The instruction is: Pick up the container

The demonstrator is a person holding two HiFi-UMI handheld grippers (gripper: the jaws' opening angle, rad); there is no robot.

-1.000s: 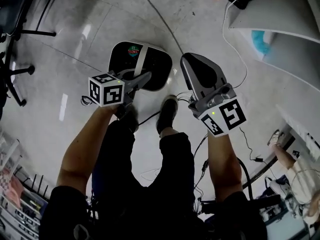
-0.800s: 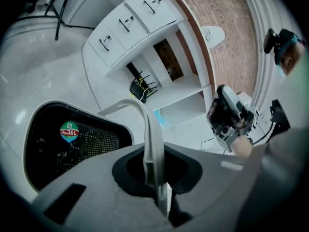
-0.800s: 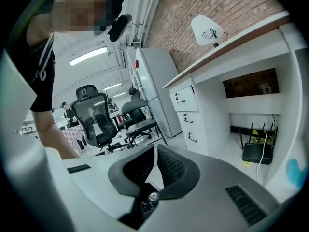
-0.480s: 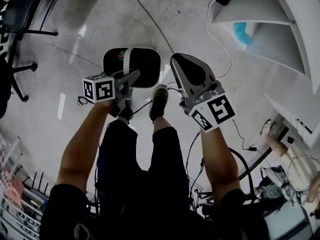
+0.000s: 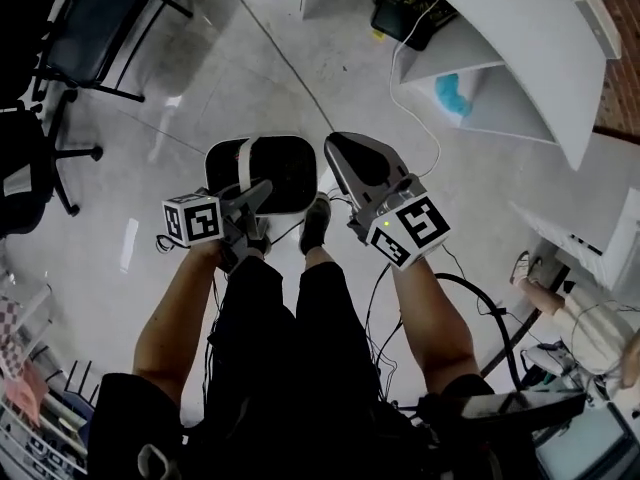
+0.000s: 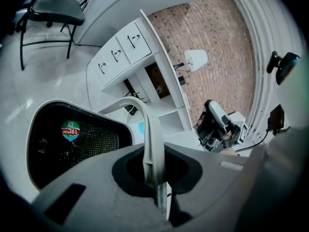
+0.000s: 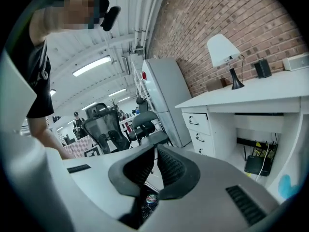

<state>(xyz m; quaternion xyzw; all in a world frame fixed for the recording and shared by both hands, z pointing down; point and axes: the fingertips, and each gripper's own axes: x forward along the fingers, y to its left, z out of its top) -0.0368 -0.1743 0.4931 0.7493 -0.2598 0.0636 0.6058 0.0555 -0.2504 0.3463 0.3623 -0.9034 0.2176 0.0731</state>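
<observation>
Both bare forearms reach forward and down from the shoulders, side by side with the elbows bent. The left forearm (image 5: 185, 298) ends in the grey plastic left gripper (image 5: 262, 188) (image 6: 157, 178), its marker cube (image 5: 192, 219) facing up. Its jaws are clamped on a pale curved plastic handle (image 6: 149, 129) that runs up between them. The right forearm (image 5: 425, 308) carries the broader grey right gripper (image 5: 340, 153) (image 7: 155, 158), level with the left one. Its ribbed dark pads (image 7: 170, 168) are drawn together with nothing between them.
</observation>
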